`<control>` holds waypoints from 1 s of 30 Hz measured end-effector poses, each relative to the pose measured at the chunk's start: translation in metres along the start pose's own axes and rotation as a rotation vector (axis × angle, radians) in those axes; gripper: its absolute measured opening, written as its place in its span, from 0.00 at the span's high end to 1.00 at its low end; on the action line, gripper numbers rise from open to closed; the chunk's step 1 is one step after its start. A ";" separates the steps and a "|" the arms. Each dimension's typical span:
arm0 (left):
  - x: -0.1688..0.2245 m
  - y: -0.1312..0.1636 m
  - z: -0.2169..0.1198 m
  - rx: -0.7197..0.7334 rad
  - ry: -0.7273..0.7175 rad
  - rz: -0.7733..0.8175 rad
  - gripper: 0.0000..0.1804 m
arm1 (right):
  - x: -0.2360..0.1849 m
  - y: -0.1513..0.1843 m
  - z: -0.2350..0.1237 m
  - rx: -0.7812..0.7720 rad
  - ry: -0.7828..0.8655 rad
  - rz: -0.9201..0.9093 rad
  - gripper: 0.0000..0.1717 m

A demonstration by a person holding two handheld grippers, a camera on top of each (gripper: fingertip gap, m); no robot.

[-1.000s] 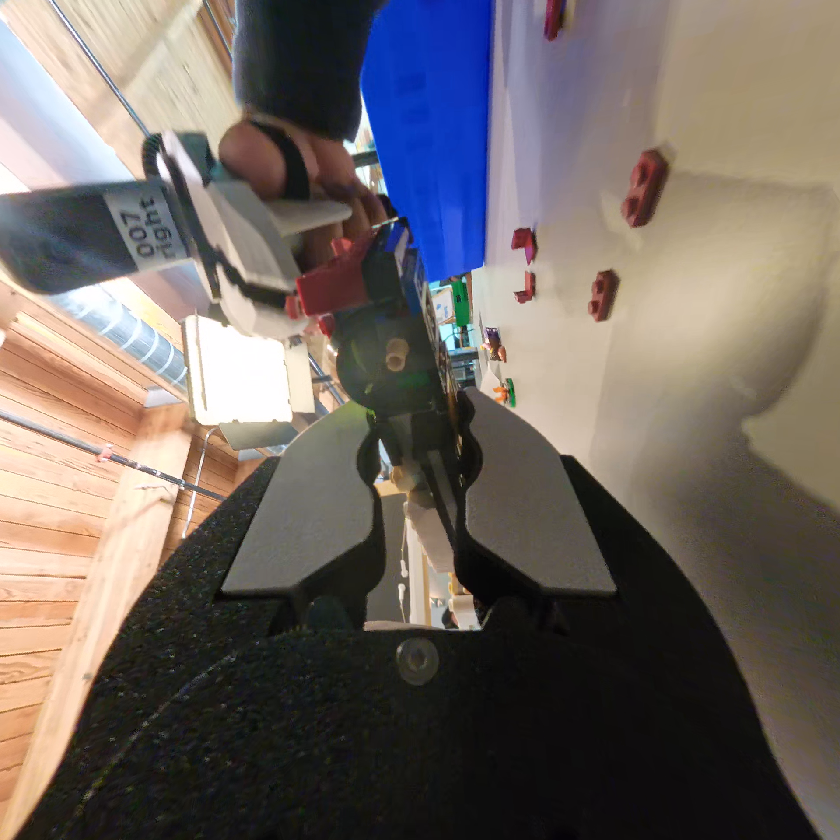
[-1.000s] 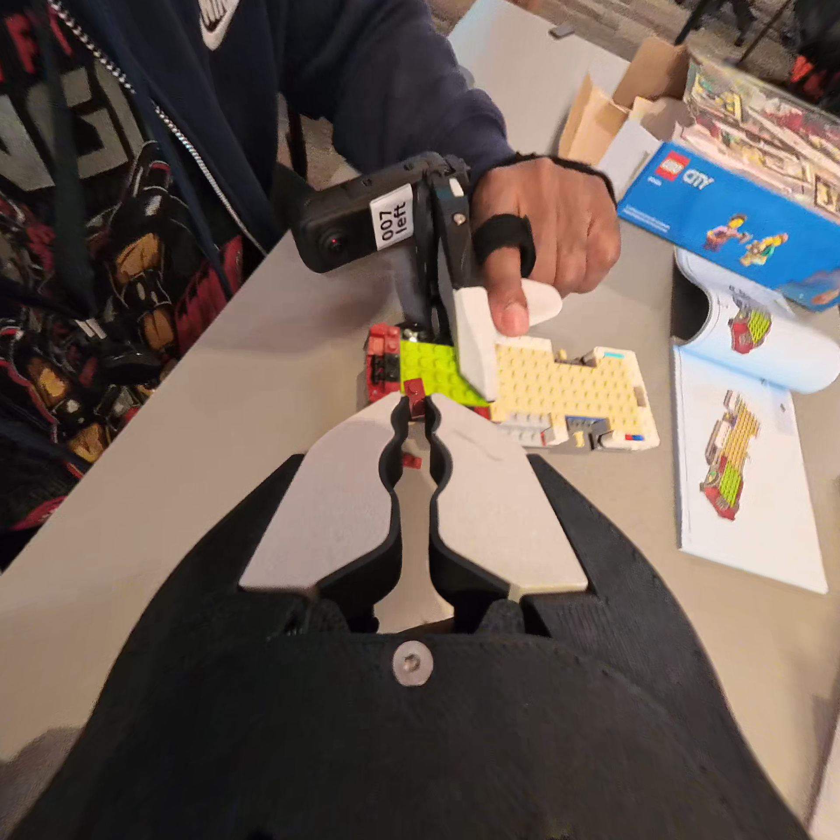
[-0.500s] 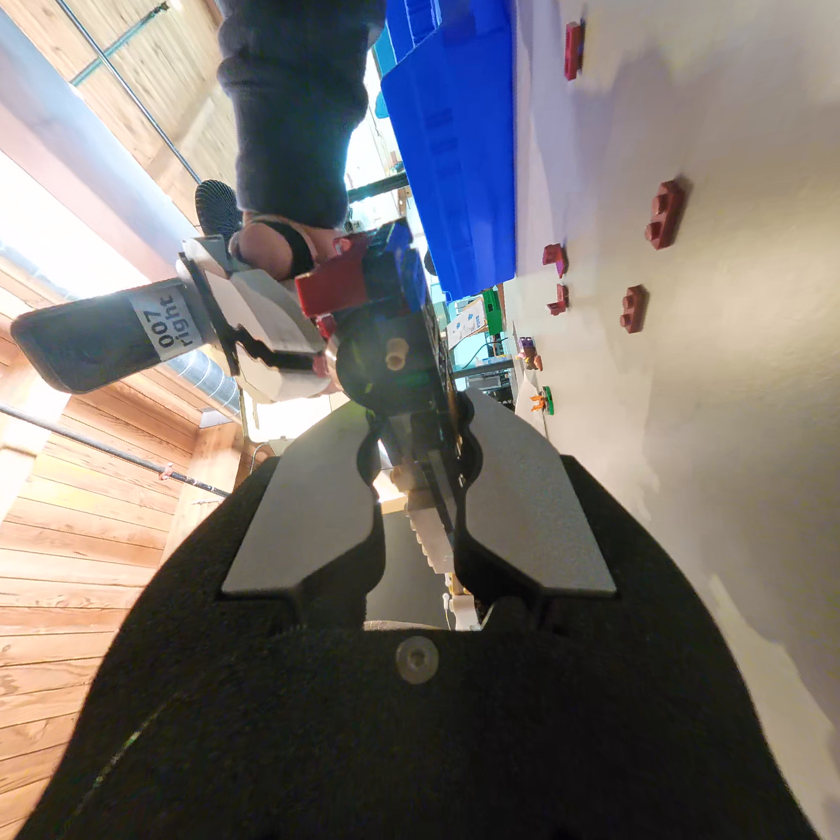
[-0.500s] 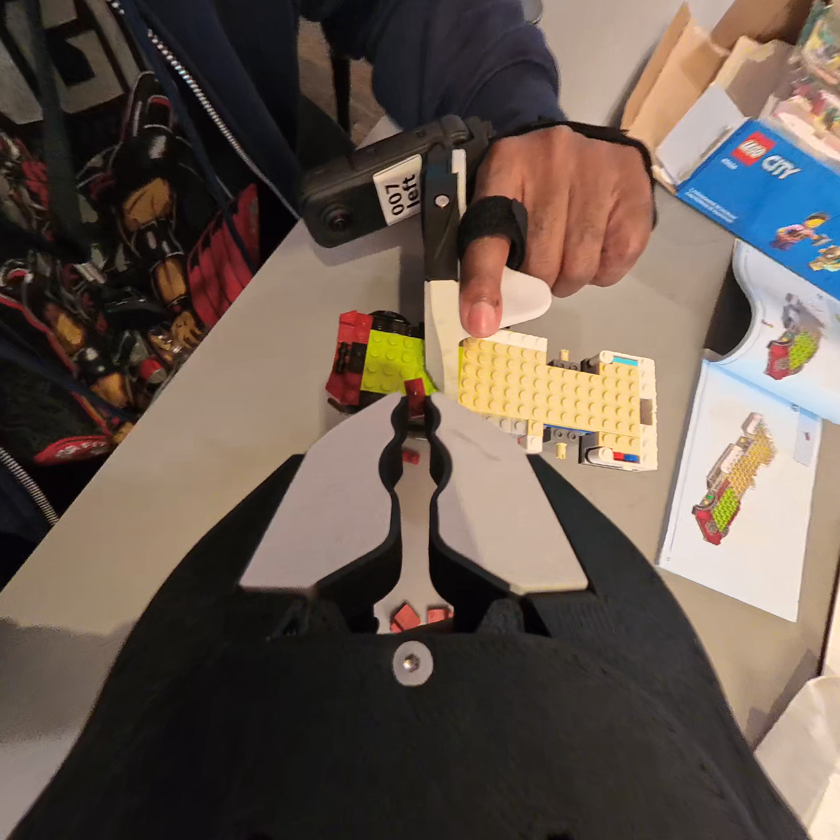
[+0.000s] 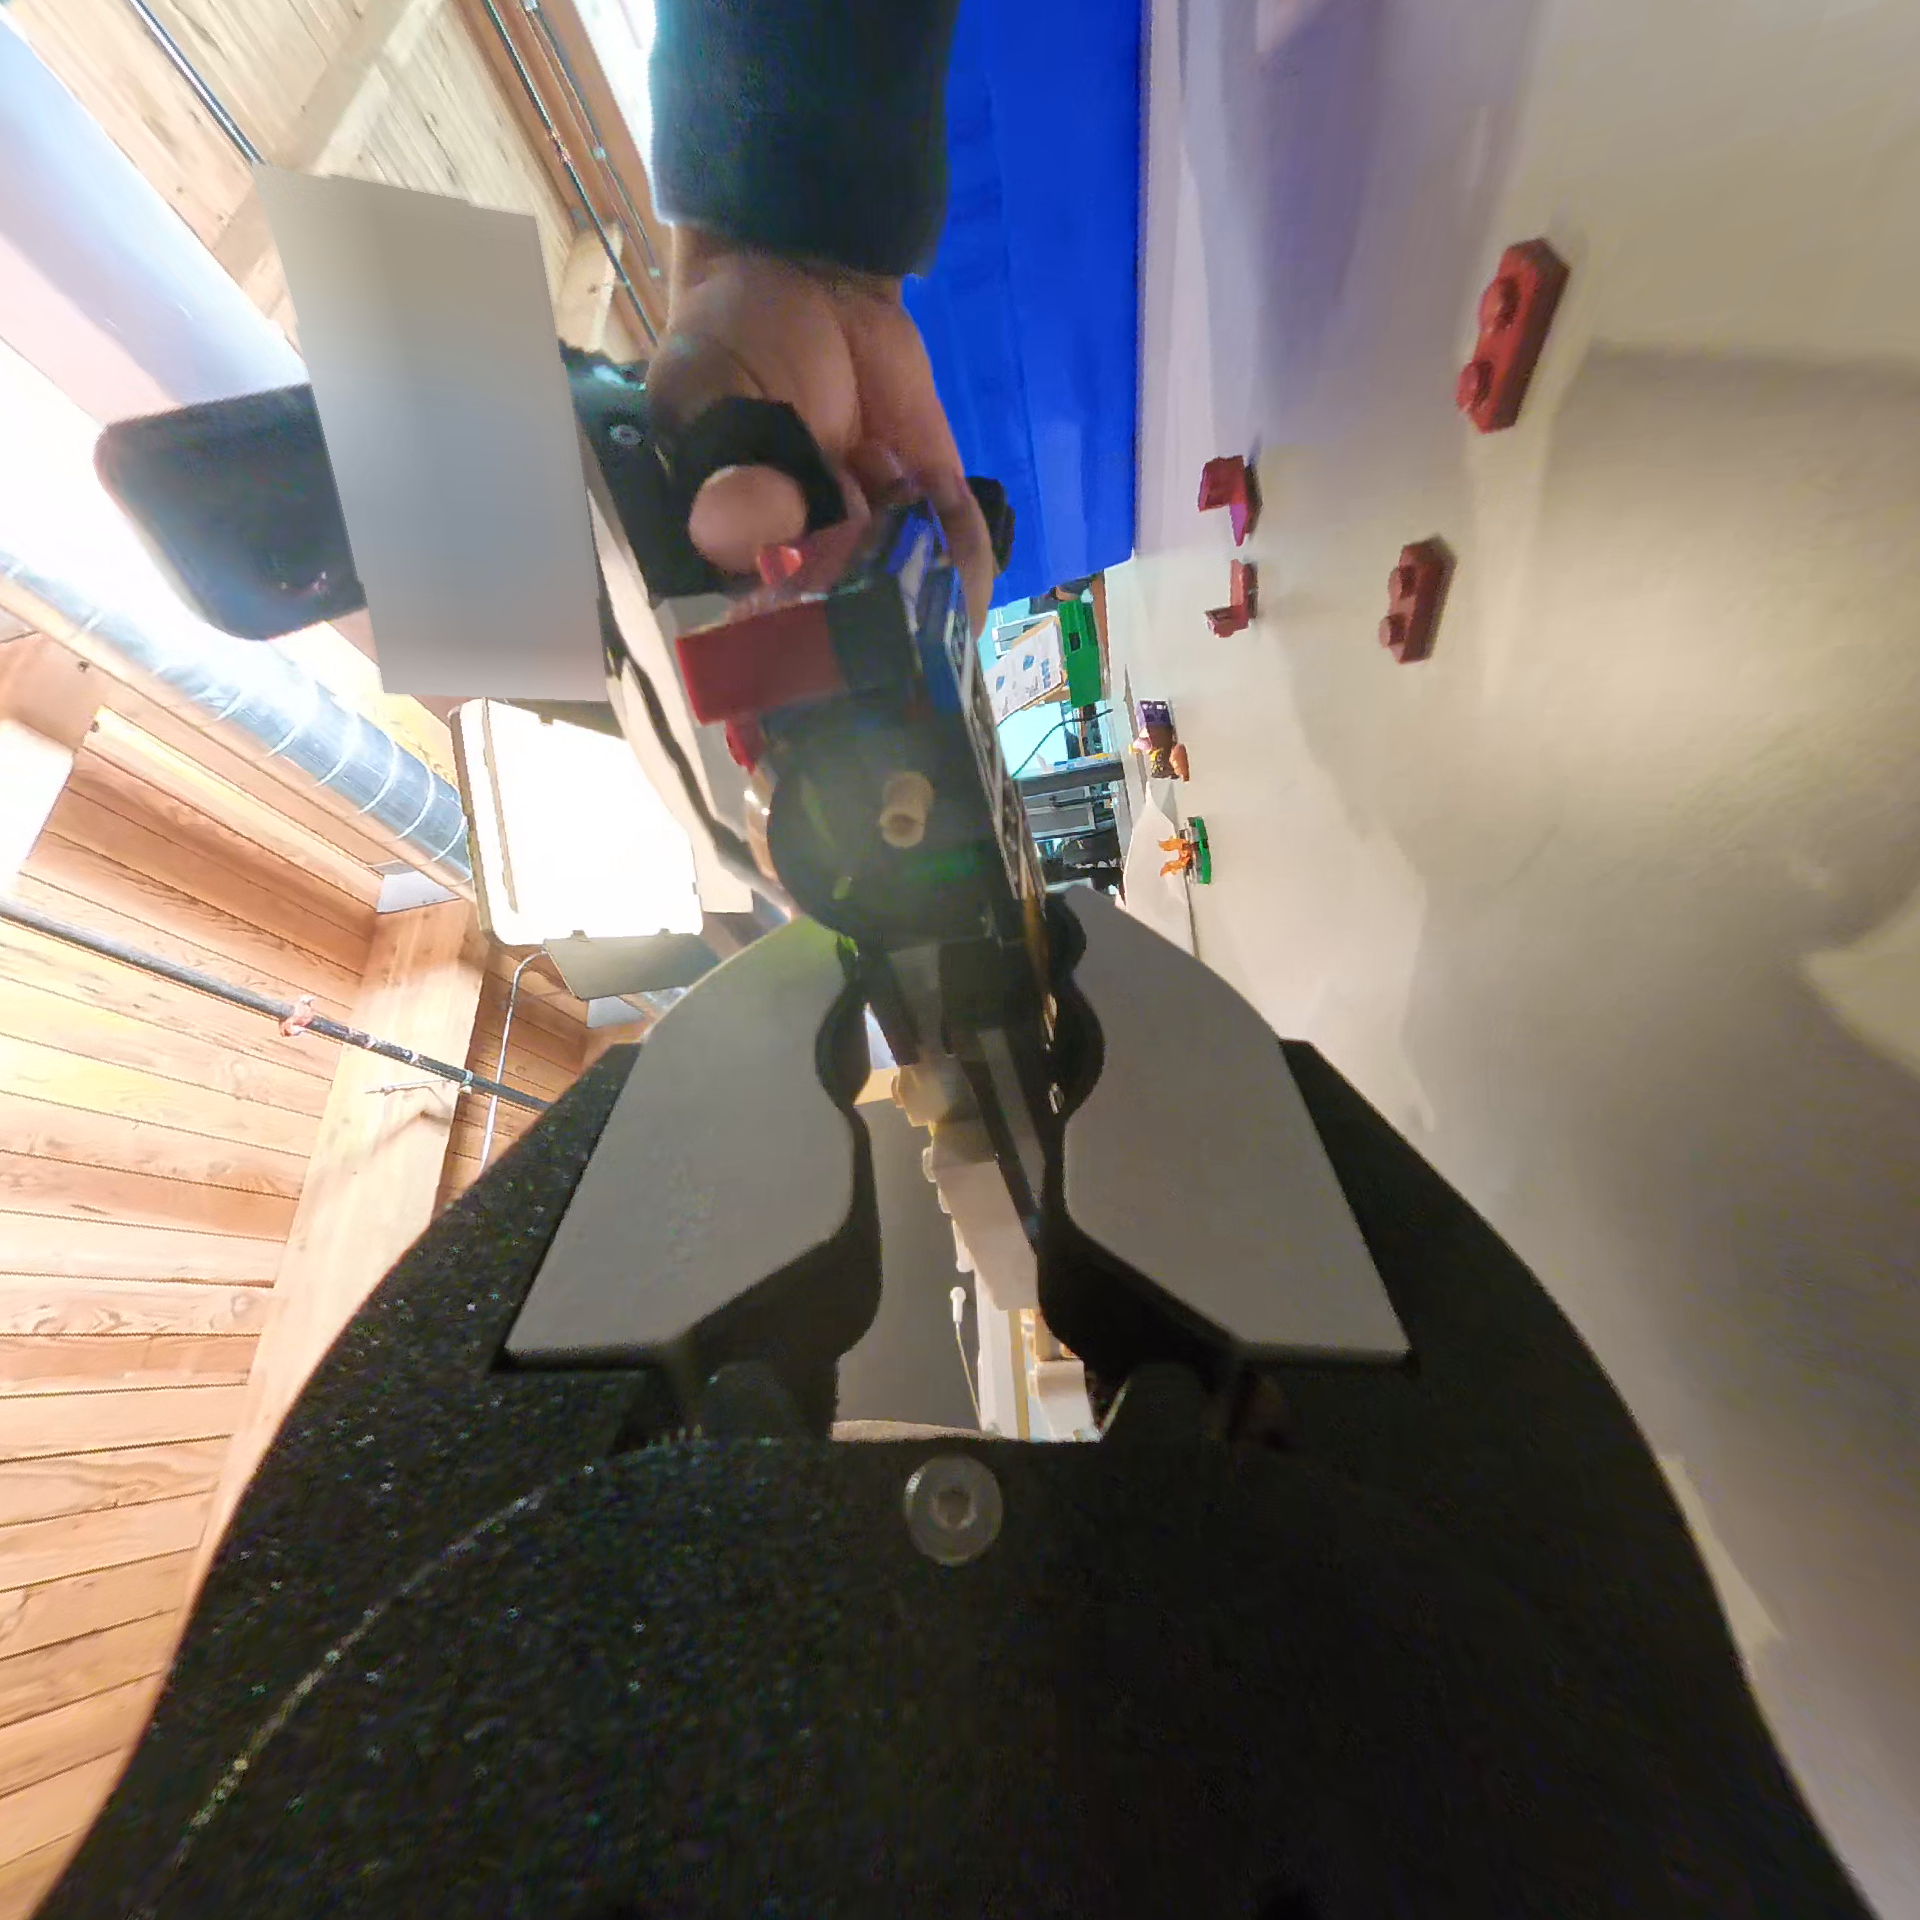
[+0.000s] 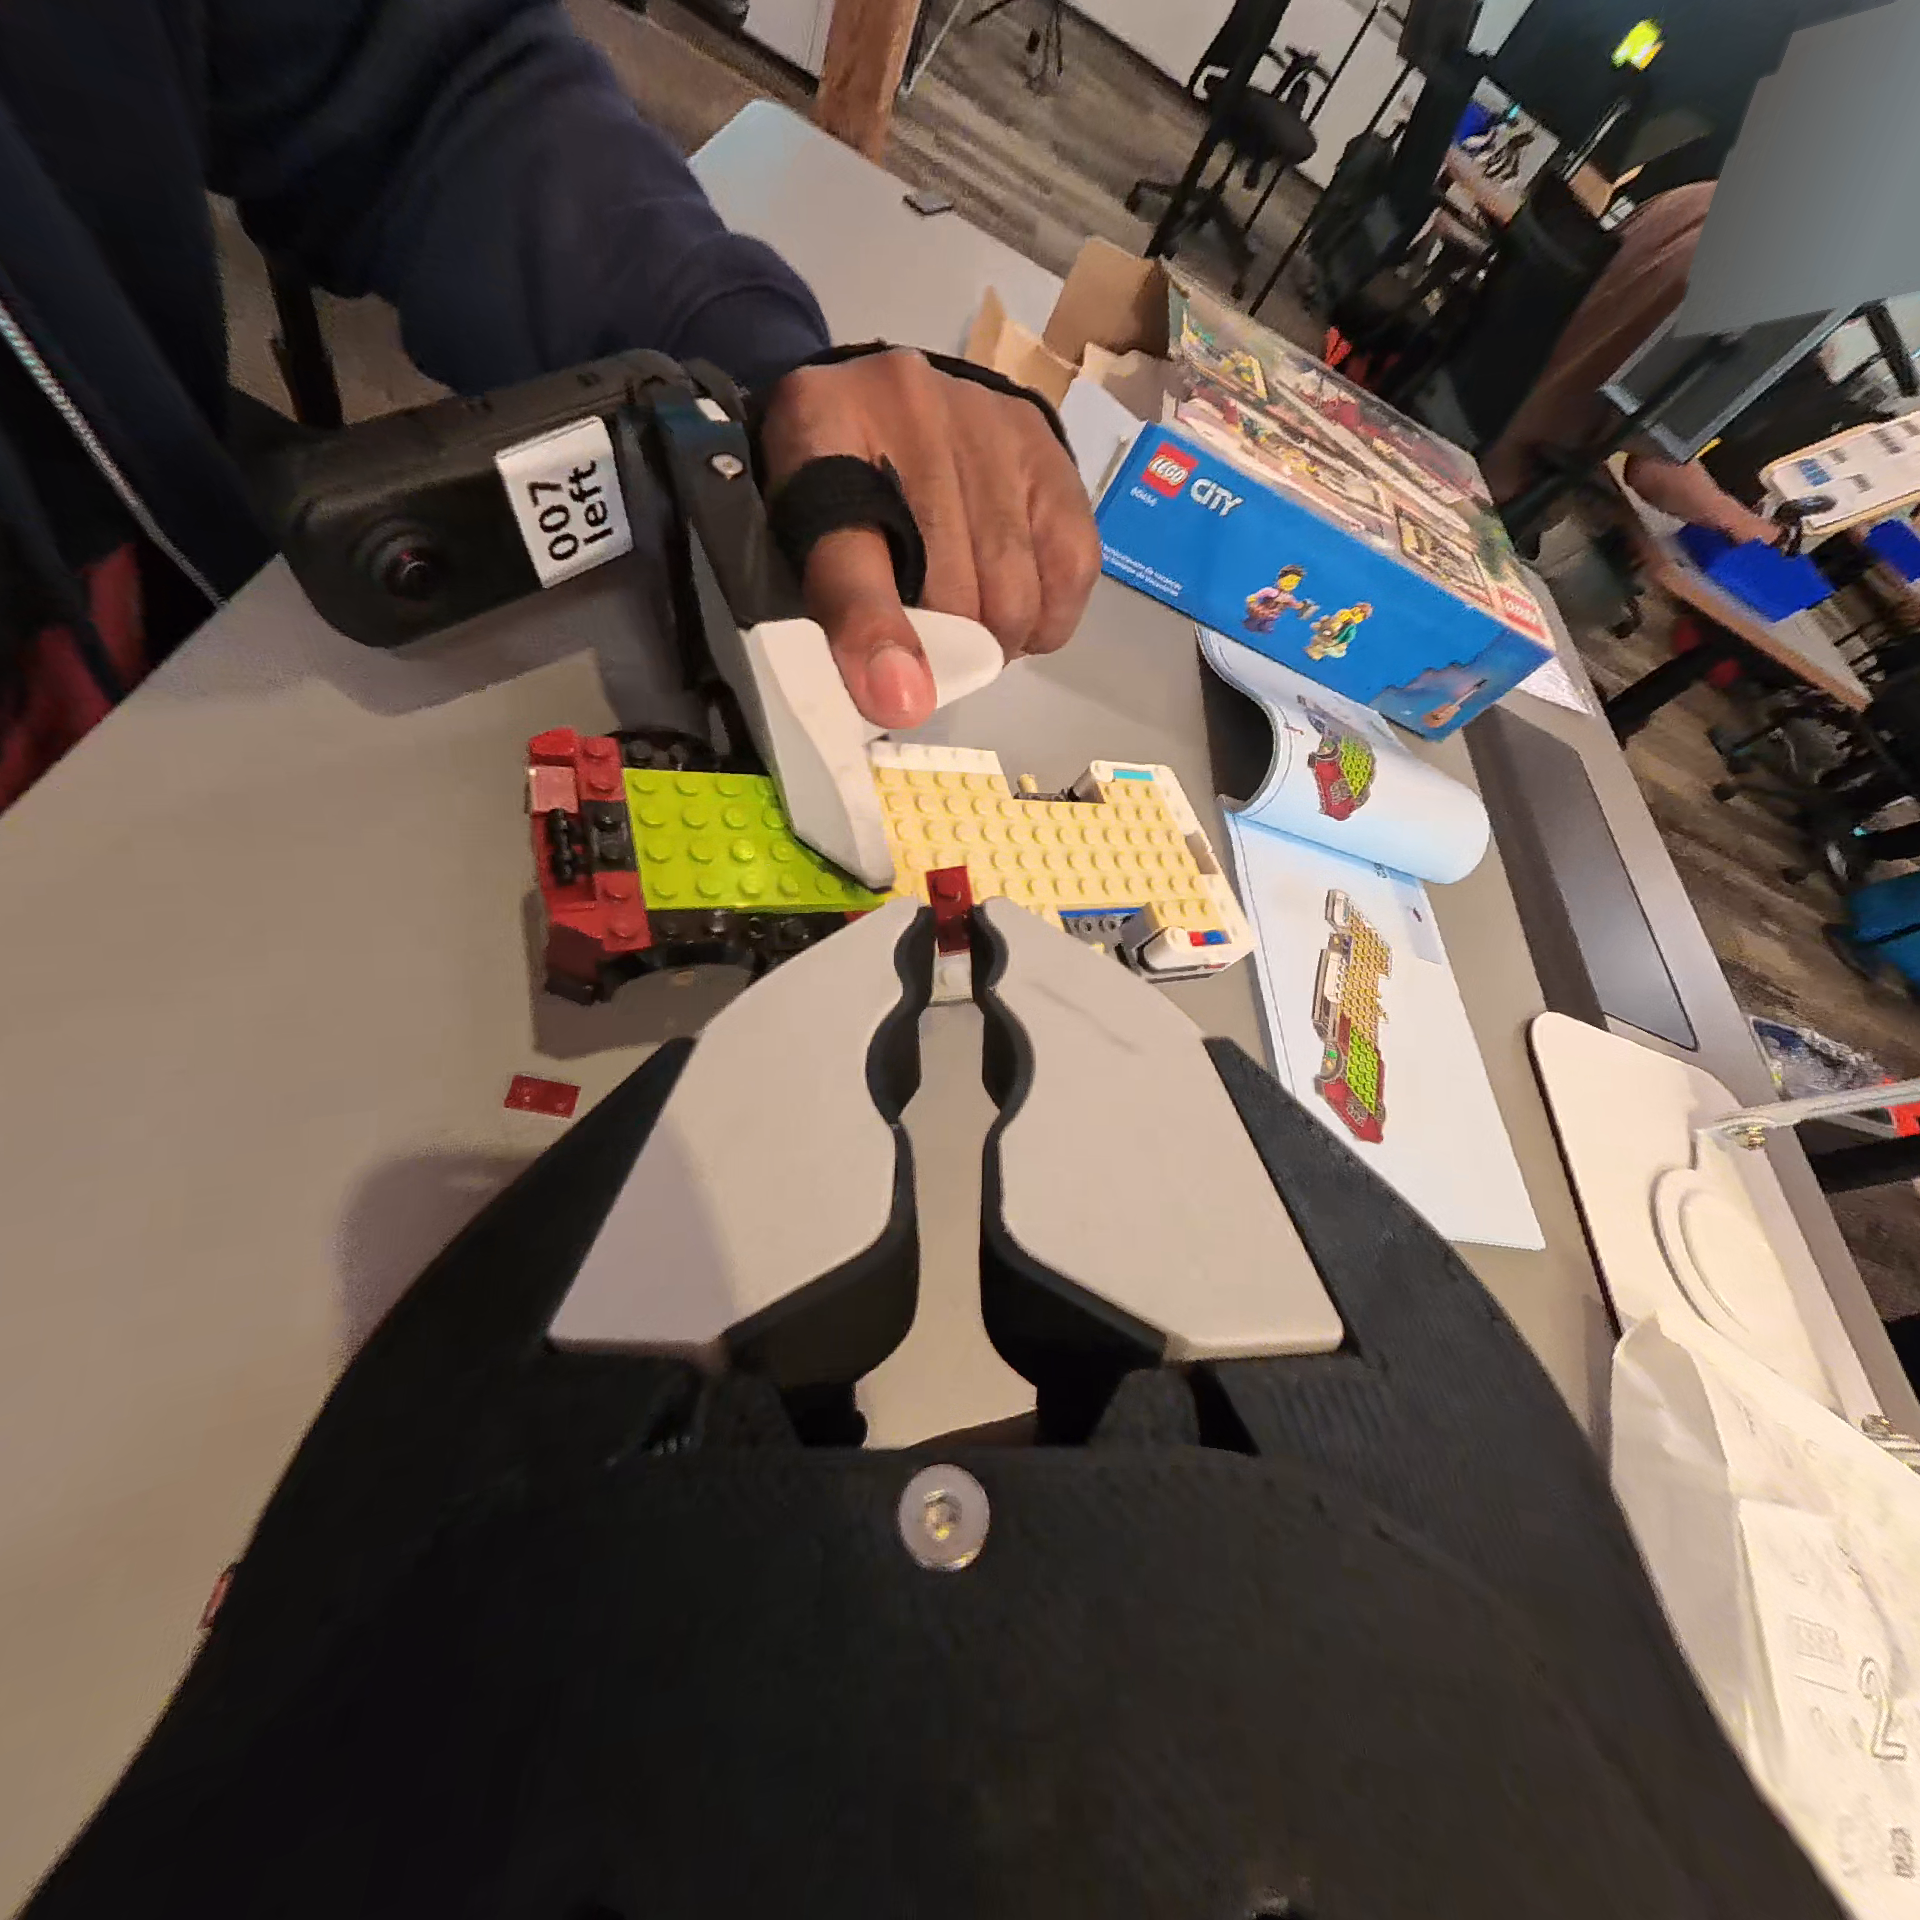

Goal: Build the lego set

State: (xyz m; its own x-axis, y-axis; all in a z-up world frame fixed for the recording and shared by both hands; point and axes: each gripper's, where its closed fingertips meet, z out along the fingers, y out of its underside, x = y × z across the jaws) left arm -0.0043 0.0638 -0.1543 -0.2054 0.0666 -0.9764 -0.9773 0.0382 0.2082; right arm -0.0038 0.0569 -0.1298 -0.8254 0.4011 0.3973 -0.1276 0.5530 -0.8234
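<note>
Pinching a red brick (image 6: 948,914) in my right tongs (image 6: 948,928), I clamp the truck (image 6: 831,862) mid-table (image 6: 260,1039) with my left tongs (image 5: 961,935).

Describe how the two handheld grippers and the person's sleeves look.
Each gripper has a rough black body, one bolt near its middle, and two flat grey fingers with wavy black inner pads: right gripper, left gripper. From outside, the left gripper shows a black camera barrel bearing a white label, white finger shells and a black thumb strap. Sleeves are dark navy.
</note>
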 end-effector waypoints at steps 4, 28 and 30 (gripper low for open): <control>0.001 0.003 -0.001 -0.011 0.007 -0.025 0.83 | -0.004 0.007 0.000 0.007 0.005 -0.003 0.97; -0.016 -0.004 -0.008 0.052 -0.054 -0.069 0.83 | -0.025 -0.013 -0.010 0.069 -0.133 -0.061 0.97; -0.028 -0.011 -0.011 0.085 -0.098 -0.080 0.83 | -0.029 -0.017 -0.013 0.061 -0.172 -0.089 0.97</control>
State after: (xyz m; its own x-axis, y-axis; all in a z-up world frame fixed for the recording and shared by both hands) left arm 0.0116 0.0502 -0.1302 -0.1172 0.1572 -0.9806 -0.9816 0.1315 0.1383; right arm 0.0294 0.0450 -0.1220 -0.8903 0.2195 0.3989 -0.2327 0.5336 -0.8131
